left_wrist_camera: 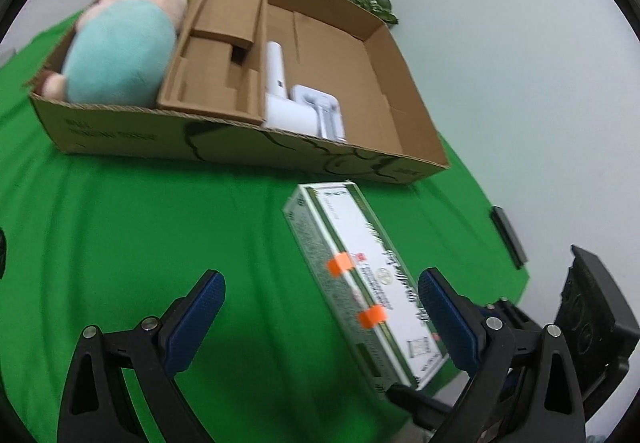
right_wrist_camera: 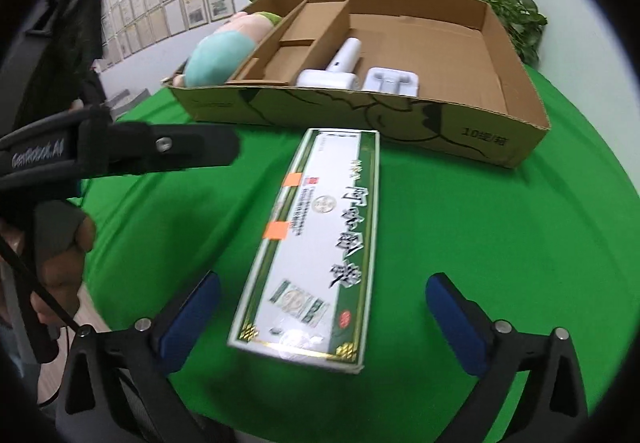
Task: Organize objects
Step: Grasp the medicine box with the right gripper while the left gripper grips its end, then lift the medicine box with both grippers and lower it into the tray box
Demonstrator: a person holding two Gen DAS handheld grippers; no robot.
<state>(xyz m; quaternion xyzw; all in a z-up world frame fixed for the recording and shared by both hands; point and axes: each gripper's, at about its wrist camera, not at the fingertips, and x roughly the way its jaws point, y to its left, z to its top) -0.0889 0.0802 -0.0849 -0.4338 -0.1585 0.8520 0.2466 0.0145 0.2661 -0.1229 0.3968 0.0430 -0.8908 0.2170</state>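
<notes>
A long green-and-white box [right_wrist_camera: 316, 243] with two orange stickers lies flat on the green cloth, in front of a shallow cardboard tray [right_wrist_camera: 460, 131]. My right gripper [right_wrist_camera: 323, 301] is open, its blue pads either side of the box's near end, not touching. In the left wrist view the box [left_wrist_camera: 360, 283] lies toward the right pad of my open left gripper [left_wrist_camera: 322, 293]. The tray [left_wrist_camera: 224, 147] holds a plush toy [left_wrist_camera: 120, 51], a cardboard insert [left_wrist_camera: 224, 55], a white device [left_wrist_camera: 280, 91] and a white case [left_wrist_camera: 320, 111].
Potted plants [right_wrist_camera: 516, 15] stand behind the tray against the white wall. Framed certificates [right_wrist_camera: 168, 3] cover the wall at left. The other hand-held gripper [right_wrist_camera: 120, 151] shows at the left of the right wrist view. The table edge lies right of the box [left_wrist_camera: 516, 283].
</notes>
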